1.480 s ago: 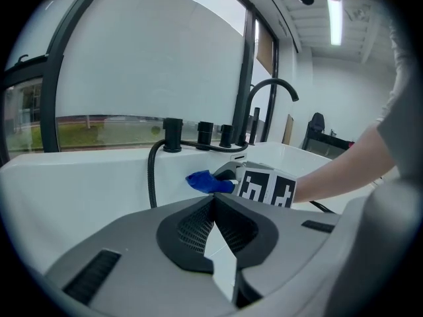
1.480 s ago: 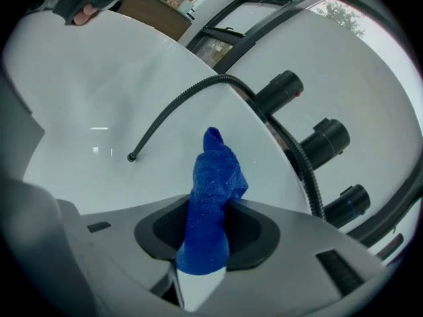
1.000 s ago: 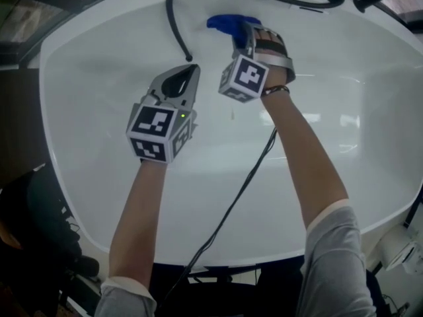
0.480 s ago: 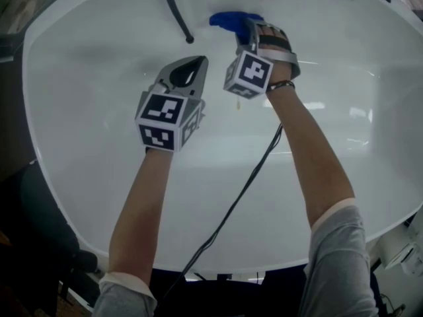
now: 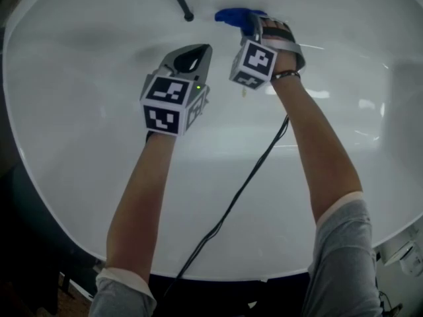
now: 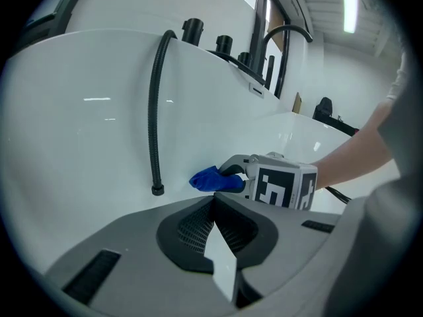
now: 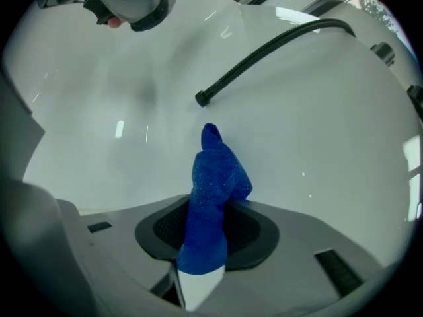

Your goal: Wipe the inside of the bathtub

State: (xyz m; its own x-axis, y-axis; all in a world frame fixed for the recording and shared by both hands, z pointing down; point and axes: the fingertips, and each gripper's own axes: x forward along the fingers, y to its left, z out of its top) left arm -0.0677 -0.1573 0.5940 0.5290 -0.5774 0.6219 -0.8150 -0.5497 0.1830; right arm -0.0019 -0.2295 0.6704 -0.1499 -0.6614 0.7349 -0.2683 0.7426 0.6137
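The white bathtub (image 5: 79, 131) fills the head view, and both grippers reach down into it. My right gripper (image 5: 250, 22) is shut on a blue cloth (image 5: 231, 16), whose free end lies against the far inner wall. In the right gripper view the blue cloth (image 7: 210, 197) stands up from between the jaws, its tip at the white wall. My left gripper (image 5: 198, 53) hovers just left of it, shut with nothing held. From the left gripper view, the cloth (image 6: 213, 179) and the right gripper's marker cube (image 6: 281, 187) lie ahead.
A black shower hose (image 5: 178, 0) hangs down the far wall and ends just left of the cloth; the same hose (image 7: 264, 53) shows in the right gripper view. Black taps (image 6: 225, 45) line the tub rim. A black cable (image 5: 231, 203) trails over the near rim.
Both grippers have shifted further up in the head view, towards the far wall, the cloth travelling with the right one. The hose end now sits closer to the cloth.
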